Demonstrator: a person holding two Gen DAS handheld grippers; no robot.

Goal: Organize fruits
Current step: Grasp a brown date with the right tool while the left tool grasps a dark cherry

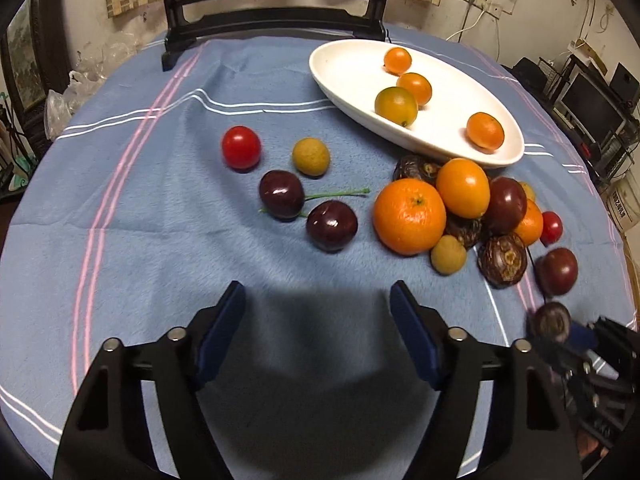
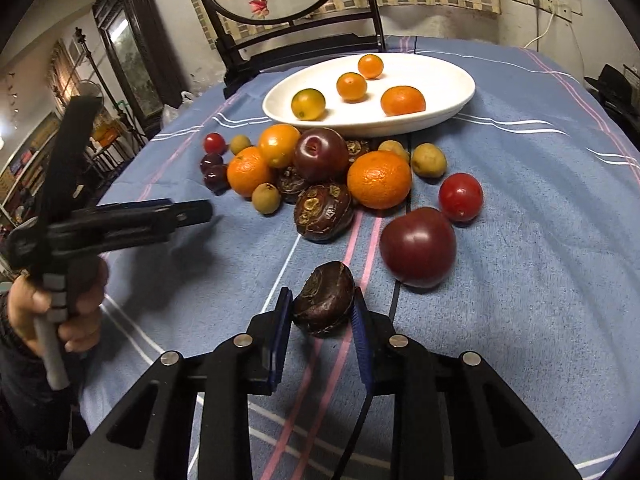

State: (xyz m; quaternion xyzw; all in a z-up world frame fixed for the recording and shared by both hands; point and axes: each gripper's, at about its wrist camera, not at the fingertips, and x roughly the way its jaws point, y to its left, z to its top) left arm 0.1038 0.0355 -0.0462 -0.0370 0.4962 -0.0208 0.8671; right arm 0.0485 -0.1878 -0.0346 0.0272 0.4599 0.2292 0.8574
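Four small orange fruits already lie in the white dish (image 2: 448,114), so I judge the sorting has begun but is far from finished. Most of the fruits are on the blue tablecloth (image 1: 140,240), outside the dish. Near its front edge I see a pile: two mandarins (image 2: 379,179), a dark plum (image 2: 321,154), several brown water chestnuts (image 2: 323,213) and a few small yellowish longans (image 2: 429,160). A bit apart to the left lie two cherries (image 1: 331,225), one cherry tomato (image 1: 241,147) and one more longan.

My right gripper (image 2: 322,306) is closed on one water chestnut (image 2: 323,299); both blue pads press its sides. It sits close to the cloth, and I cannot tell if it is lifted or touching. A large plum (image 2: 418,246) lies just beside it, and a second red tomato (image 2: 460,197) behind that.

My left gripper (image 1: 318,308) has its jaws partly open with nothing between them, only bare cloth. It points down toward the cherries, which are well ahead of the fingertips.

What is left, in my opinion: nearly all kinds still need their own place.
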